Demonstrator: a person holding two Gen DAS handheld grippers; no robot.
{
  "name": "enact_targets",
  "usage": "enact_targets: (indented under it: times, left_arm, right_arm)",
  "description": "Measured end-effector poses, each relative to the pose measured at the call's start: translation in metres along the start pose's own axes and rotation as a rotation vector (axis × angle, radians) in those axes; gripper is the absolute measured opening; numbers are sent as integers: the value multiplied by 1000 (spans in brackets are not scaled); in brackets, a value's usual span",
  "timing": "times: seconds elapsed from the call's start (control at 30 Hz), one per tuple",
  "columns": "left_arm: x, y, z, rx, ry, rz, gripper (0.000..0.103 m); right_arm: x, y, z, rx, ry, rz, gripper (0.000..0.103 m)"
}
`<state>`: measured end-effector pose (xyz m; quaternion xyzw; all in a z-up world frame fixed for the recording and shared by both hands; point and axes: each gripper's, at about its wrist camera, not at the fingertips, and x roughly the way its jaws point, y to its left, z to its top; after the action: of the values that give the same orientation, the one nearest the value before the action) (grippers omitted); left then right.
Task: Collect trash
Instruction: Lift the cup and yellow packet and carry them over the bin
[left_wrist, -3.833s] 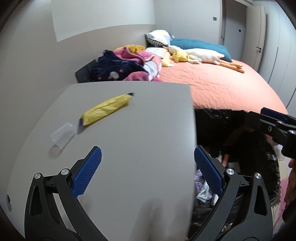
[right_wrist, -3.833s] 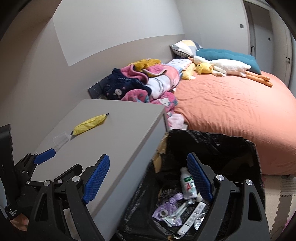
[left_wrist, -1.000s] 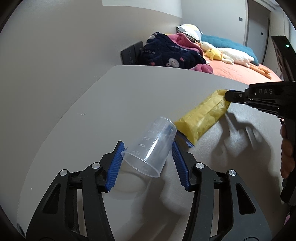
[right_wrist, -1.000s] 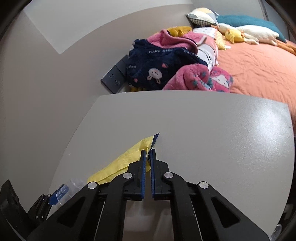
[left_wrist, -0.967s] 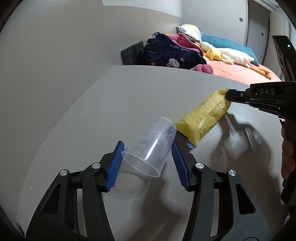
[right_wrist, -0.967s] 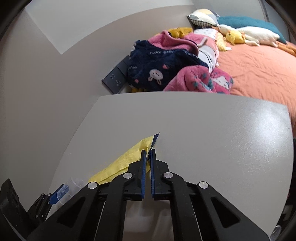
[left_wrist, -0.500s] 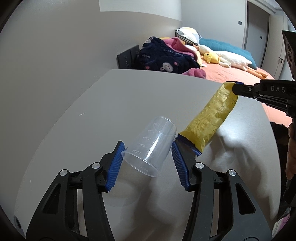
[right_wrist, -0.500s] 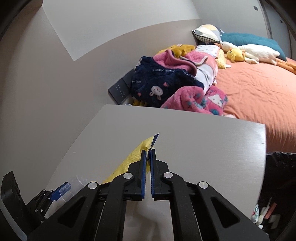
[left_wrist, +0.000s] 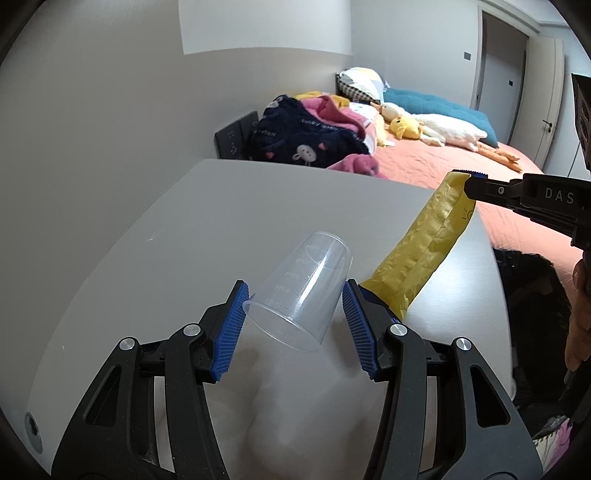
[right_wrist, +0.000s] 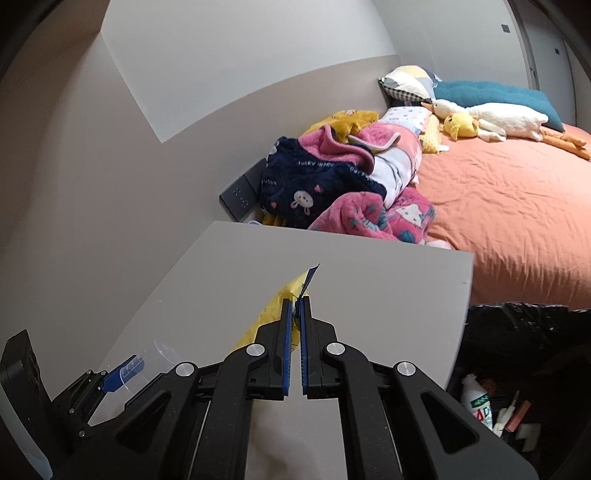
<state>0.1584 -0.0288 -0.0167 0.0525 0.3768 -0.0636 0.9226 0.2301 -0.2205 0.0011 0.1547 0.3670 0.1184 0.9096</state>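
My left gripper (left_wrist: 293, 308) is shut on a clear plastic measuring cup (left_wrist: 303, 291) and holds it tilted, mouth toward the camera, above the grey table (left_wrist: 221, 221). My right gripper (right_wrist: 294, 301) is shut on the top end of a yellow wrapper (left_wrist: 424, 247), which hangs lifted off the table to the right of the cup. In the right wrist view the wrapper (right_wrist: 269, 314) shows just left of the closed fingers, and the cup (right_wrist: 159, 354) shows at lower left. A black trash bag (right_wrist: 517, 369) with a bottle and scraps sits off the table's right edge.
A bed with an orange sheet (right_wrist: 517, 206) lies beyond the table. Piled clothes (right_wrist: 332, 177), pillows and a plush goose (right_wrist: 491, 114) lie on it. A dark wall socket panel (right_wrist: 240, 195) is behind the table. The trash bag also shows in the left wrist view (left_wrist: 532, 280).
Both grippers have lifted and pulled back toward the table's right edge. The wrapper now hangs clear of the table, and the trash bag has come into the right wrist view.
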Motion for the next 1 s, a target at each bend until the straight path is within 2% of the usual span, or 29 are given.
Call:
enact_targets:
  times: [0.27, 1.0]
  left_arm:
    - [-20, -27, 4, 20, -22, -28, 52]
    - [-57, -85, -6, 47, -63, -106, 52]
  right_arm:
    - [-39, -10, -3, -15, -44, -12, 5]
    - [-117, -48, -26, -8, -84, -59, 5]
